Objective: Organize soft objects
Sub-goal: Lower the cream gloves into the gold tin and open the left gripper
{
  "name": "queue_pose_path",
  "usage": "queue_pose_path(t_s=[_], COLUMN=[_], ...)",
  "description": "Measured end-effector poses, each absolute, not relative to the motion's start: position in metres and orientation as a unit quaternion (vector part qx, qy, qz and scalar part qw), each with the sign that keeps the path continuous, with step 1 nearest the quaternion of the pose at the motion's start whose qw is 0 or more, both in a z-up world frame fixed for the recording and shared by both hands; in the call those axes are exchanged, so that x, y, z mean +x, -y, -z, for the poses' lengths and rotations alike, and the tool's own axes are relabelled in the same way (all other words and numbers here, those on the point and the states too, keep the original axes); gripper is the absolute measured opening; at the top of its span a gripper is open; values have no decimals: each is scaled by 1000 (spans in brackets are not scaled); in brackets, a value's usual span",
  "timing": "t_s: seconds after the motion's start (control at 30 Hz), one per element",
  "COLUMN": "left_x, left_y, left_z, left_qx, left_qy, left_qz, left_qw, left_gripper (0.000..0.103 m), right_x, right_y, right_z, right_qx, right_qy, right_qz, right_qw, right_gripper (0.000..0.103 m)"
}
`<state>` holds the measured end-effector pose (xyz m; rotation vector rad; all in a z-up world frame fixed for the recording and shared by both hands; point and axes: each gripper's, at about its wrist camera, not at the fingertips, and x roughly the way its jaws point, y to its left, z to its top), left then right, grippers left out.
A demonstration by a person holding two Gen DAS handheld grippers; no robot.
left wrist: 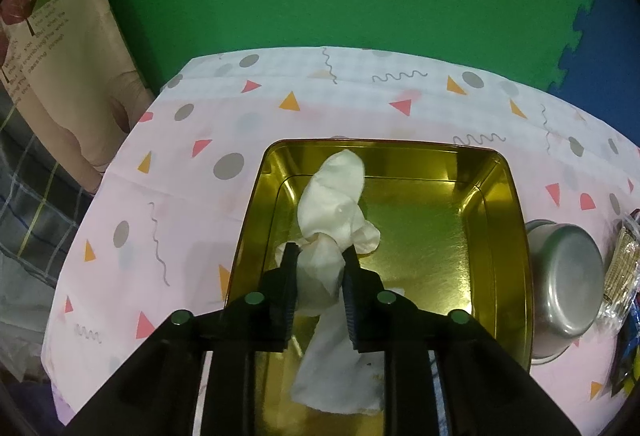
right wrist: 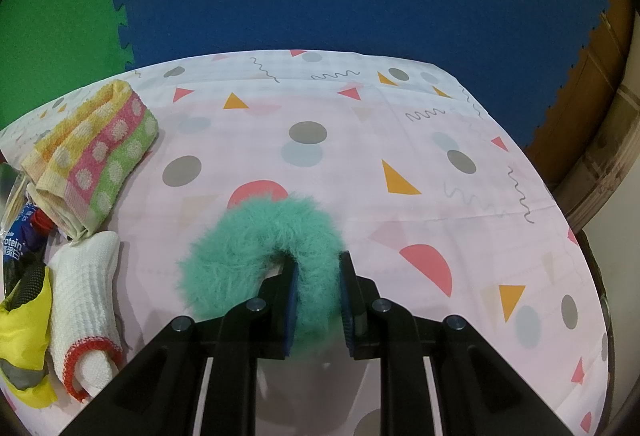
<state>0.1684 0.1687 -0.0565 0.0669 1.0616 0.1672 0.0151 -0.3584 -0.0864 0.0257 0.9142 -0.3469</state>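
Observation:
In the left wrist view my left gripper point(left wrist: 319, 251) is shut on a crumpled white cloth point(left wrist: 334, 212) and holds it over the open gold tin point(left wrist: 508, 220); the cloth's far end hangs into the tin and its near end droops below the fingers. In the right wrist view my right gripper point(right wrist: 318, 260) is shut on the right side of a fluffy teal scrunchie point(right wrist: 256, 240), which rests on or just above the patterned tablecloth point(right wrist: 360, 140). A white knit glove with a red cuff point(right wrist: 86, 304) and a folded dotted towel point(right wrist: 96, 152) lie to the left.
An upturned steel bowl point(left wrist: 568, 284) sits just right of the tin, with packets point(left wrist: 624, 268) beyond it. Snack packets and a yellow item point(right wrist: 24, 316) crowd the table's left edge in the right wrist view. Green and blue foam mats lie past the table's far edge.

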Motion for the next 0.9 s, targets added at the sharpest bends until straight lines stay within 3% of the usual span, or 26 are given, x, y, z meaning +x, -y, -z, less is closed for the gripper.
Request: queue_pose_path(t_s=[0.23, 0.5, 0.9], left_x=[160, 145, 109], left_y=[-168, -161, -158], left_z=[49, 35, 17], left_qx=[38, 45, 48], left_qy=[-496, -479, -446], left_qz=[-82, -78, -101], left_qw=[864, 873, 888], left_gripper=[39, 49, 56], right_x=[15, 14, 14], right_y=[358, 358, 357], right_z=[87, 87, 87], right_qx=[12, 12, 11], right_qy=[-439, -439, -439], right_qz=[167, 168, 169], right_qw=[883, 883, 882], right_gripper=[19, 19, 19])
